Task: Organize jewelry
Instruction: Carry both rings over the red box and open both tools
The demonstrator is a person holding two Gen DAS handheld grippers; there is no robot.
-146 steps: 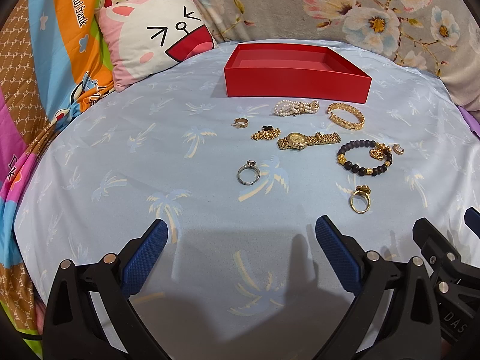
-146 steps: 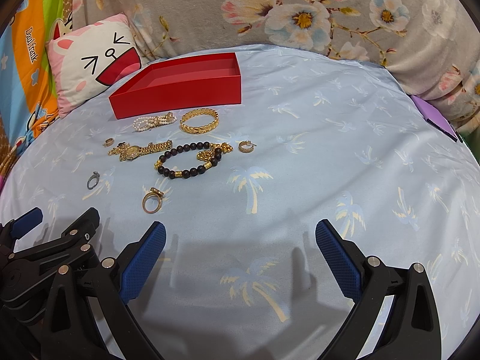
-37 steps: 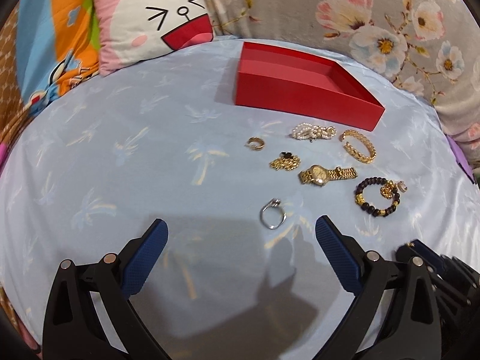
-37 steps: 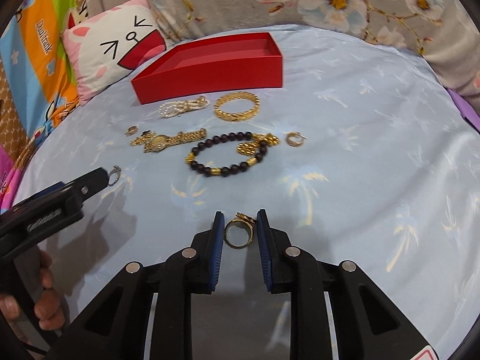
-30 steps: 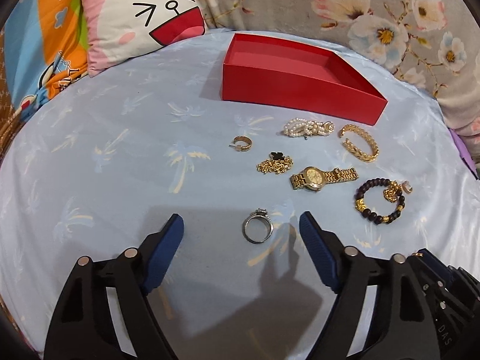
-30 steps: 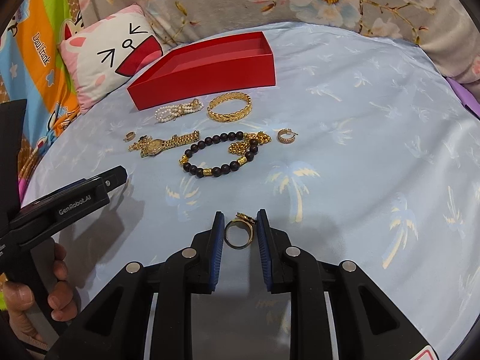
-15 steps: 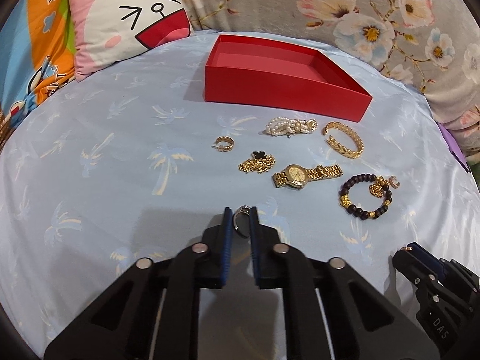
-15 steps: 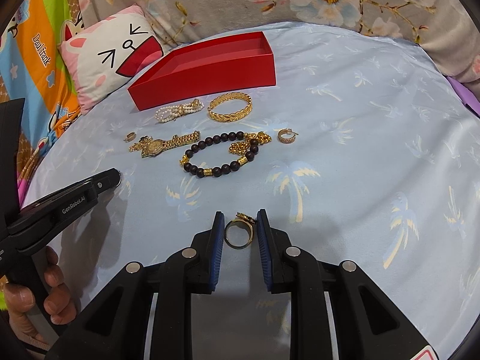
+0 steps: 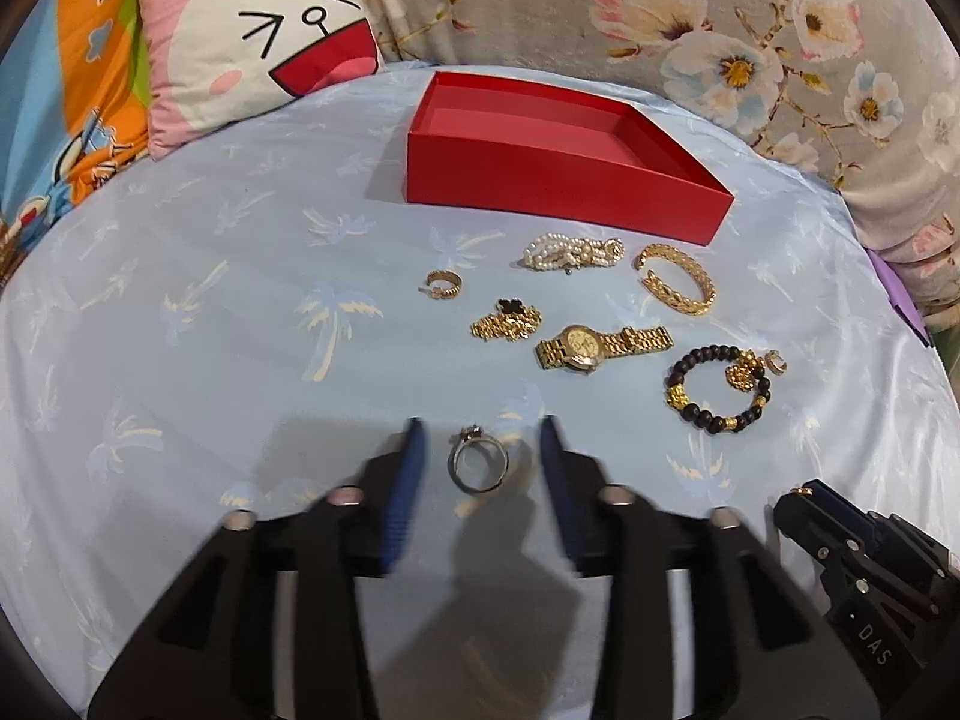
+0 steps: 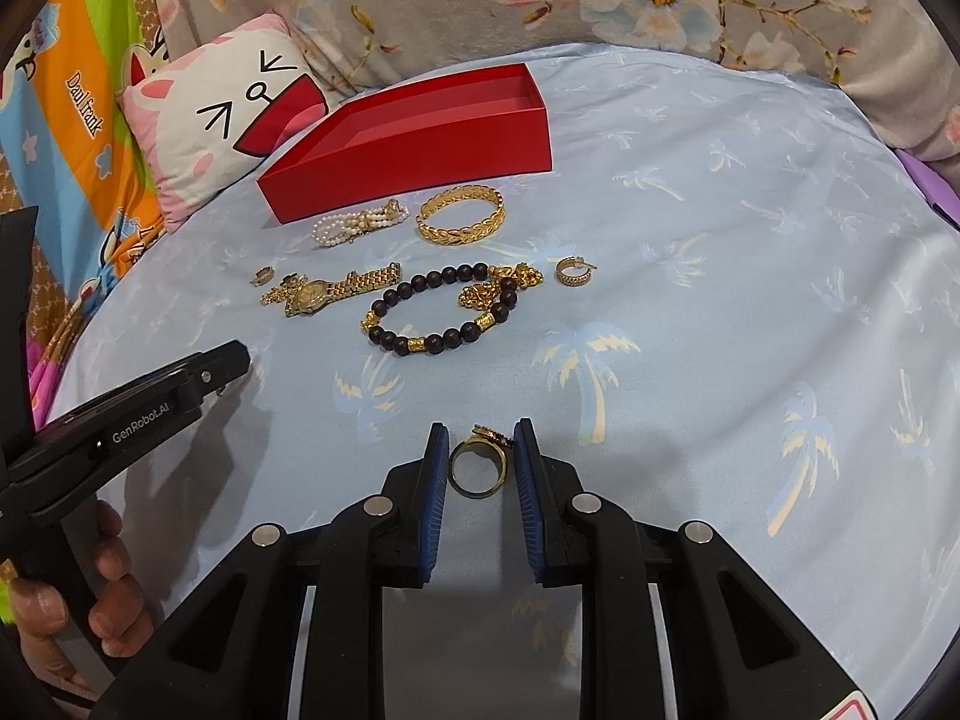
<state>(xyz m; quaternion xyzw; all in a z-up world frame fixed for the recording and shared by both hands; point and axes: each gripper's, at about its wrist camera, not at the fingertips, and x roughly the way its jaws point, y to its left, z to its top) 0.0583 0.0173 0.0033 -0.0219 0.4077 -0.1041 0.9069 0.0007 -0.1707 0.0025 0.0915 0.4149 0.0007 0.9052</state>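
Observation:
An open red box [image 9: 564,147] stands at the back of the light blue sheet [image 9: 198,300]; it also shows in the right wrist view [image 10: 414,144]. In front of it lie a pearl bracelet [image 9: 570,253], a gold bangle [image 9: 677,287], a gold watch [image 9: 600,347] and a black bead bracelet [image 9: 714,387]. My left gripper [image 9: 480,468] is partly open, its blurred jaws on either side of a silver ring [image 9: 479,461] without touching it. My right gripper [image 10: 479,468] is shut on a gold ring [image 10: 479,467].
A small gold hoop [image 9: 443,285] and a gold chain with a black clover [image 9: 507,321] lie left of the watch. Another hoop [image 10: 573,271] lies right of the beads. A cat-face pillow [image 9: 252,36] and floral bedding [image 9: 720,30] border the sheet.
My left gripper's jaws were shut on the silver ring half a second ago and have now spread apart, leaving the ring loose between them. The right gripper keeps its hold on the gold ring.

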